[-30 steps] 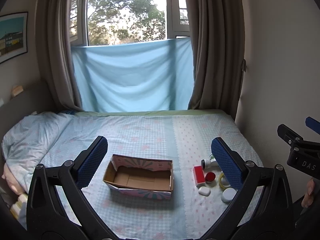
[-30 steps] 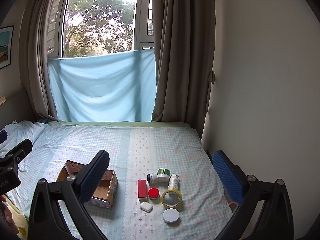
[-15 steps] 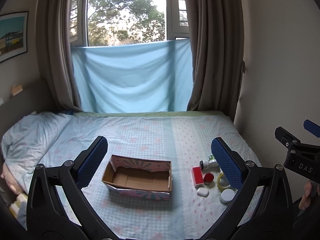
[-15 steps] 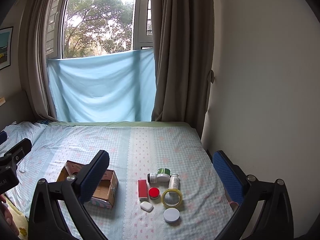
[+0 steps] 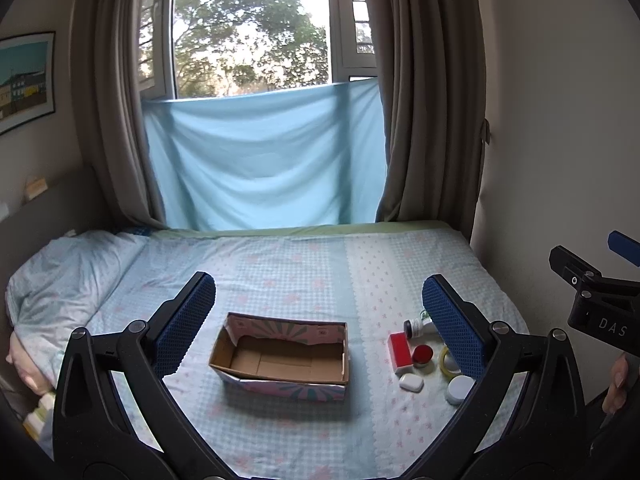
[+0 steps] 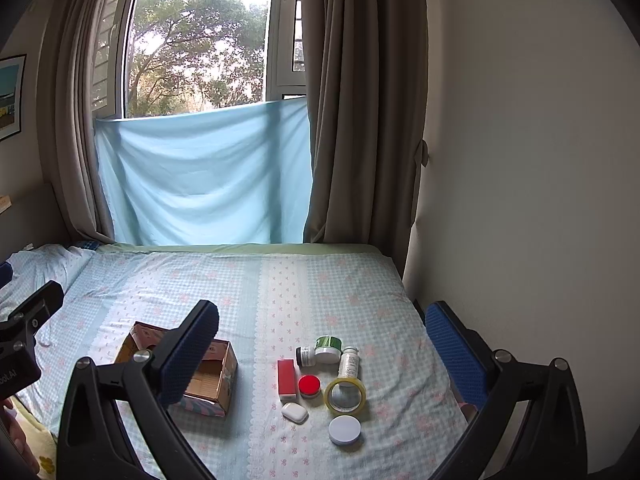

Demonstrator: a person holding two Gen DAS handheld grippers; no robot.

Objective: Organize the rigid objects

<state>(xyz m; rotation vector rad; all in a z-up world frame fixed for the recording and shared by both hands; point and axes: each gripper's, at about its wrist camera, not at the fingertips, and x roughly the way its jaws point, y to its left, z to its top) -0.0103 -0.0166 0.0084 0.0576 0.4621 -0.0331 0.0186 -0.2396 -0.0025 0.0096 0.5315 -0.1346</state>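
Observation:
An open cardboard box lies empty on the bed. To its right sits a cluster of small items: a red box, a red-lidded jar, a yellow tape roll, a white case, a white round lid, a green-lidded jar and two small bottles. My left gripper hovers open above the box. Held high over the cluster, my right gripper is open too. Neither holds anything.
The bed has a checked light-blue sheet, with a pillow at the left. A wall borders the bed on the right. Curtains and a hanging blue cloth close the far end.
Both grippers have drifted slightly; the box and the cluster sit a little lower and left in the left wrist view. Nothing on the bed has moved.

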